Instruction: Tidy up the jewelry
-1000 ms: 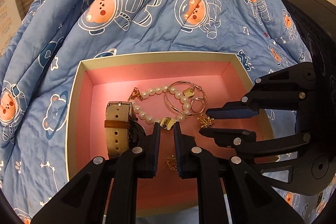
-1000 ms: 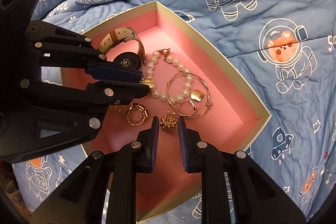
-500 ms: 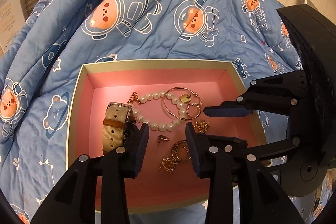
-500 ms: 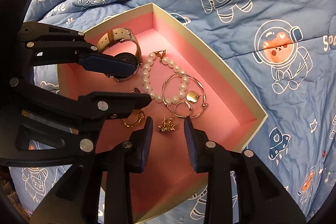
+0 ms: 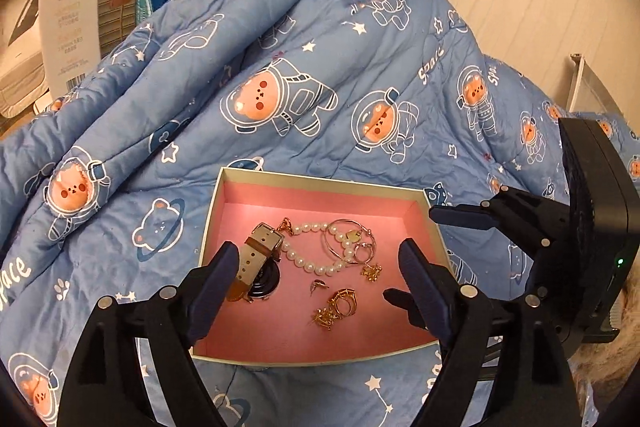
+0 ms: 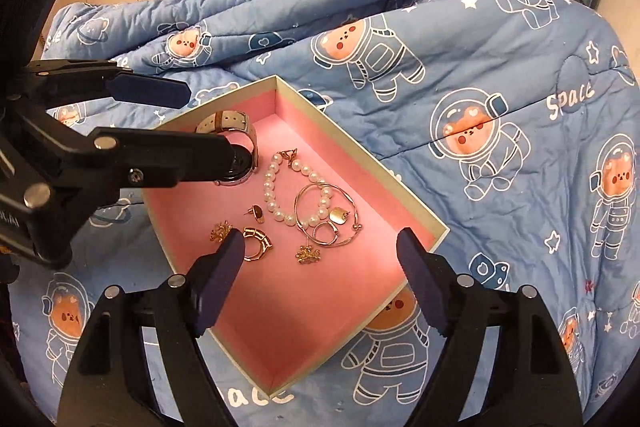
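A: From the left gripper [image 5: 318,281], jaws now gape wide, empty; the little stud [image 5: 317,283] it pinched a second ago lies in the pink box [image 5: 320,187].

B: From the right gripper [image 6: 320,257], equally wide, nothing held, raised above the jewelry. Quilt [image 6: 500,47] reads "Space".

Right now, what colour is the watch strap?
Cream with a brown loop, clearest in the left wrist view: watch strap.
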The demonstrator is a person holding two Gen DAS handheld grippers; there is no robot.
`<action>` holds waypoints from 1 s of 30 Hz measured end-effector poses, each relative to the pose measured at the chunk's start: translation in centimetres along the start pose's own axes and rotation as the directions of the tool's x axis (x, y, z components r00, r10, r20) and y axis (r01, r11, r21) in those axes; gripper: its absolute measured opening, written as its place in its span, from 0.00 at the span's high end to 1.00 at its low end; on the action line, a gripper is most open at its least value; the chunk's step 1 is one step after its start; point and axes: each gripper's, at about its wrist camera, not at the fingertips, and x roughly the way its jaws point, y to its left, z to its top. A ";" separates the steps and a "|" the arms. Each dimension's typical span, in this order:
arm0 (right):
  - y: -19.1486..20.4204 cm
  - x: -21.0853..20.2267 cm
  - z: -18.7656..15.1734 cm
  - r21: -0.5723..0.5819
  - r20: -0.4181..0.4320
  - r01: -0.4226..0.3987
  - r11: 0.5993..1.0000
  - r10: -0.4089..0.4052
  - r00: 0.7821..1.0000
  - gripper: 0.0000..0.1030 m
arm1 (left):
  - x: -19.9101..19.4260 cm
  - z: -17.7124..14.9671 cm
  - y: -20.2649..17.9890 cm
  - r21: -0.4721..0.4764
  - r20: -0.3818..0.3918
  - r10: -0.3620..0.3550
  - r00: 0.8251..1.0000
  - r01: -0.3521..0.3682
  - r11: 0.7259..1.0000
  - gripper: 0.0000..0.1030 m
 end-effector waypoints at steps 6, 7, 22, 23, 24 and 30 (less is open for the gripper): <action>0.6 -1.8 -0.9 0.047 0.050 0.061 0.997 -0.063 0.997 0.20 | -2.0 -1.7 -0.1 0.039 0.039 0.059 0.998 -0.060 0.997 0.10; 0.8 -2.1 -1.1 0.056 0.058 0.065 0.996 -0.068 0.996 0.19 | -2.3 -2.1 -0.1 0.050 0.041 0.073 0.996 -0.075 0.996 0.08; 3.3 -5.7 -4.9 0.311 0.140 0.095 0.946 -0.145 0.980 0.11 | -8.0 -8.0 1.0 -0.001 0.126 0.199 0.972 -0.200 0.980 0.07; 3.7 -5.9 -5.2 0.316 0.141 0.105 0.943 -0.156 0.978 0.11 | -8.4 -8.4 1.1 -0.014 0.129 0.196 0.972 -0.196 0.981 0.07; 4.2 -6.2 -5.5 0.321 0.144 0.120 0.940 -0.174 0.974 0.11 | -8.9 -8.7 1.3 -0.026 0.133 0.191 0.972 -0.190 0.982 0.07; 7.4 -8.6 -7.5 0.325 0.179 0.169 0.931 -0.236 0.955 0.11 | -12.0 -11.4 1.1 -0.011 0.184 0.229 0.956 -0.231 0.973 0.07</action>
